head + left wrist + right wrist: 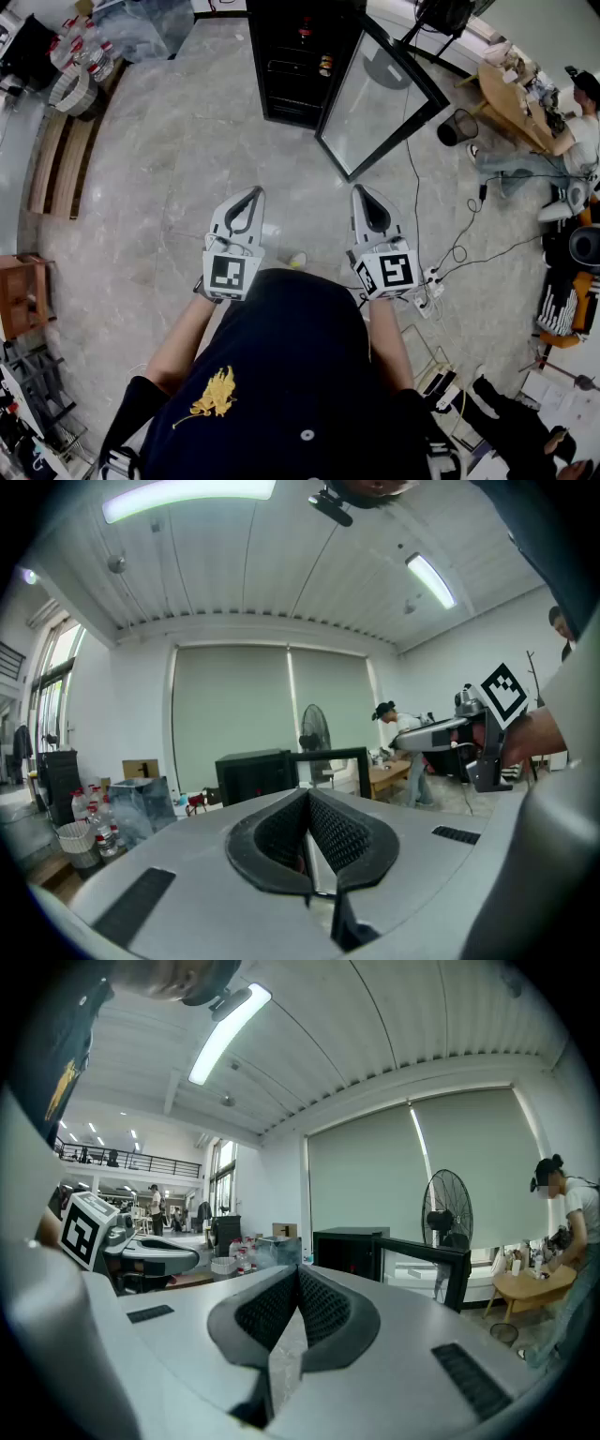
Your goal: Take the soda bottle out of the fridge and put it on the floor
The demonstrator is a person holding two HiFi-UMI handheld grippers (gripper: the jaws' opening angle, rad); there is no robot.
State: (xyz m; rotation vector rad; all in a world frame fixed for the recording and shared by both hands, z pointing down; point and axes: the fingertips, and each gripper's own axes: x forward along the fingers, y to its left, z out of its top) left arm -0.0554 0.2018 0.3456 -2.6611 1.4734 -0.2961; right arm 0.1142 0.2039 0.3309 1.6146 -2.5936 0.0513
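Soda bottle [303, 28] is, I judge, the small dark thing with a red top on an upper shelf of the black cabinet fridge [281, 94], but it is too small to be sure. A round can-like thing [325, 64] stands one shelf lower. The glass fridge door [375, 98] is swung wide to the right, so the shelves are open to reach from the front.

Both tools are well apart from the fridge and held level in front of the person's body. The left gripper [253, 194] [307, 794] has its jaws together with nothing between them. The right gripper [298, 1271] [362, 191] is also fully closed and empty. Probably they are carried like this only for the walk to the fridge.

The grey marbled stone floor [187, 159] gives wide free room straight ahead and to the left. On the right, black cables [459, 248] and a white power strip [429, 279] lie near the path. The door's far corner sticks out toward a black mesh waste bin [457, 127], so that side is tighter.
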